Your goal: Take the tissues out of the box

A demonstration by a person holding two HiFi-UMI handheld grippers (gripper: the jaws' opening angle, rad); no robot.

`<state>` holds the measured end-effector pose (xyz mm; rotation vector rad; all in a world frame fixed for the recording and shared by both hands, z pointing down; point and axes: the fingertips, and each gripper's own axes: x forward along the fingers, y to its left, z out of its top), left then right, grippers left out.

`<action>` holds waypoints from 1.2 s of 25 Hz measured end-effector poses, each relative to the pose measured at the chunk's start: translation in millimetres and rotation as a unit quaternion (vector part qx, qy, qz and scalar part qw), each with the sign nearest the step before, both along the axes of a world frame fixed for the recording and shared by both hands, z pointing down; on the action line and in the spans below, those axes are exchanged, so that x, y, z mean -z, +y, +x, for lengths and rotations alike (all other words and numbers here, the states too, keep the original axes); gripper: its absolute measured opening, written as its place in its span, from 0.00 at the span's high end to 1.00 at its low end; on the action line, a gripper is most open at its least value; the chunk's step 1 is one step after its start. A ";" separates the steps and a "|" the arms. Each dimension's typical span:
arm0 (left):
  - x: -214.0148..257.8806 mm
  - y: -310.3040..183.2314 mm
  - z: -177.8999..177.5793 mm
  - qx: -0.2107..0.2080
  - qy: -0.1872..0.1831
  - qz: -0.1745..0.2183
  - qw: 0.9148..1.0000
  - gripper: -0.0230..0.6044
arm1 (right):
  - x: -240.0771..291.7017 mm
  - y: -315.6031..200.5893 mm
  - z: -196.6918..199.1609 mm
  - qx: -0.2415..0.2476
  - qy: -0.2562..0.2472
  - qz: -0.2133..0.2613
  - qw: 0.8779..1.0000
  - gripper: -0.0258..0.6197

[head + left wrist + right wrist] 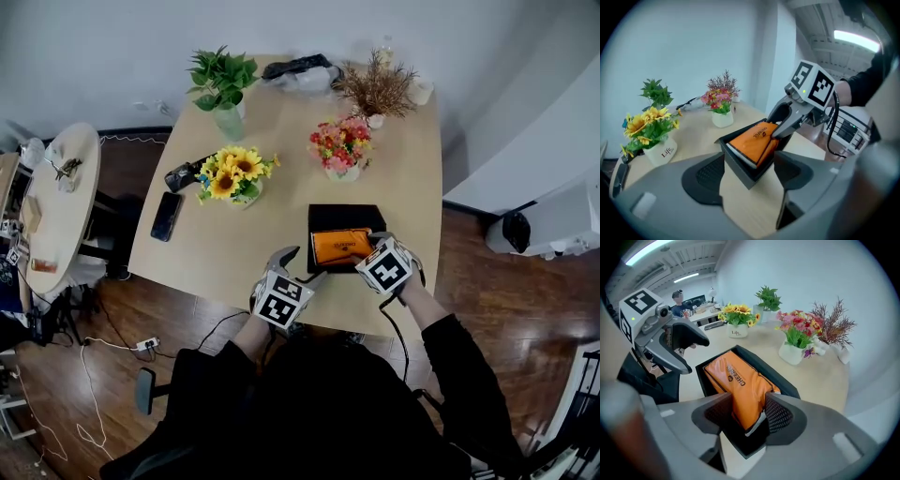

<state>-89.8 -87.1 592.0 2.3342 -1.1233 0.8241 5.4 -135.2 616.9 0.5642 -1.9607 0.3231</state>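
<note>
An open black box (319, 214) stands near the front edge of the wooden table, with an orange tissue pack (339, 246) in it. My right gripper (373, 242) reaches into the box from the right. In the right gripper view its jaws (745, 411) are shut on the near end of the pack (738, 380), which bulges between the pads. From the left gripper view, the pack (752, 140) sits tilted, its gripped end raised above the box wall. My left gripper (750, 176) is open, its jaws straddling the box's near left corner without pressing on it.
A sunflower pot (232, 176), a pink flower pot (341, 148), a green plant (223, 84) and a dried plant (377, 89) stand behind the box. A phone (167, 216) and a black device (183, 174) lie at the table's left. A round side table (61, 206) stands further left.
</note>
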 end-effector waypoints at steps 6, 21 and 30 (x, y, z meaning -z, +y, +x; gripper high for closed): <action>6.9 14.4 -2.4 0.034 0.031 -0.007 0.999 0.47 | 36.0 2.2 7.0 -0.021 -0.060 0.021 0.998 0.63; 12.3 40.3 46.4 -0.040 -0.001 0.019 0.999 0.49 | 106.2 -7.4 151.6 -0.168 -0.114 0.098 0.974 0.64; 8.2 58.4 36.4 -0.005 0.018 -0.007 1.000 0.50 | 56.0 10.1 209.7 -0.210 -0.075 0.070 0.972 0.66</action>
